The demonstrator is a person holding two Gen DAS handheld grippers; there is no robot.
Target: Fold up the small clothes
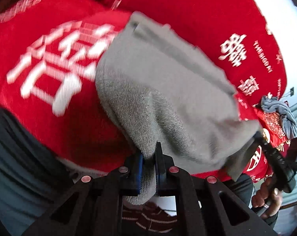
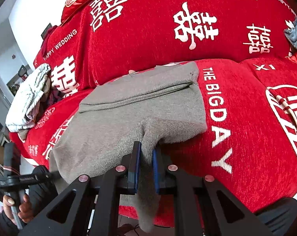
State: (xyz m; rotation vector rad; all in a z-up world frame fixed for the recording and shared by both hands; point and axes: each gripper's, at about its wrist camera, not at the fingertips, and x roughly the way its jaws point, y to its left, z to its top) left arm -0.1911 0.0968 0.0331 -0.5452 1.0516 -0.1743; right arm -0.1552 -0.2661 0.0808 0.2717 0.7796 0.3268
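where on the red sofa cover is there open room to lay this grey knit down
Free: the seat right of the grey knit garment, on the red sofa cover around THE BIGDAY lettering. Crowded: the left end, with a white crumpled garment pile; a grey-blue cloth lies far right.

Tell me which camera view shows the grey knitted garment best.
The right wrist view: the grey knitted garment lies sharp there, with its folded edge and outline on the red cover visible. The left wrist view shows it close and blurred.

Left gripper (image 1: 149, 153) clamped, right gripper (image 2: 146, 153) clamped, both tilted downward
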